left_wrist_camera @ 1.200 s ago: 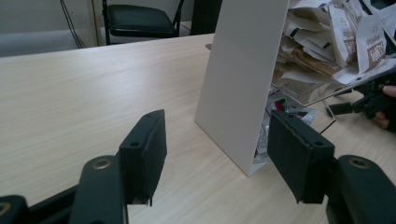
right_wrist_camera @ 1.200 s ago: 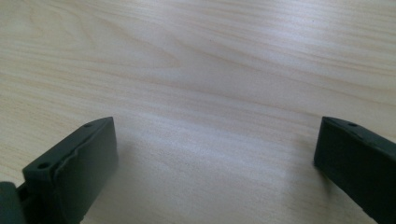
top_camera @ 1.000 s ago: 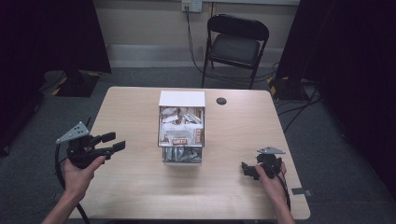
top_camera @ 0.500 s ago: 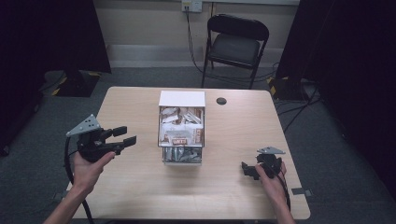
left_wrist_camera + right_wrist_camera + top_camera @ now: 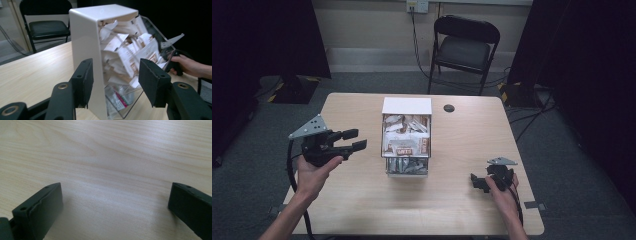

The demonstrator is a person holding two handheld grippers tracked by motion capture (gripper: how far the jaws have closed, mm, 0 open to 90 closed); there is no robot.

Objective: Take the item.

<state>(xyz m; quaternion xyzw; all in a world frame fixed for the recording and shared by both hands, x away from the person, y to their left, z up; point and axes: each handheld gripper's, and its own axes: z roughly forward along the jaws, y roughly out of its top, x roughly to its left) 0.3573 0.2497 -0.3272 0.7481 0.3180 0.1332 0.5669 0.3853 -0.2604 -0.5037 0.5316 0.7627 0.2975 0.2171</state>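
White-backed packet dispenser (image 5: 407, 136) is standing right of left hand-held gripper (image 5: 354, 140), nearer it; jaws half-spread, narrowing, pinching nothing yet.

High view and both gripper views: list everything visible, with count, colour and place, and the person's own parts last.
Table: one, light wood, centre.
Dispenser box: one, white top and side, clear front, mid-table, stuffed with white and brown packets.
Round disc: one, black, on the table behind the box, to its right.
Folding chair: one, black, beyond the table.
Wall socket: one, pale, with cable hanging down.
Left gripper: one, black, raised left of the box, jaws apart, nothing between them.
Right gripper: one, black, low at the table's right, jaws wide over bare wood.
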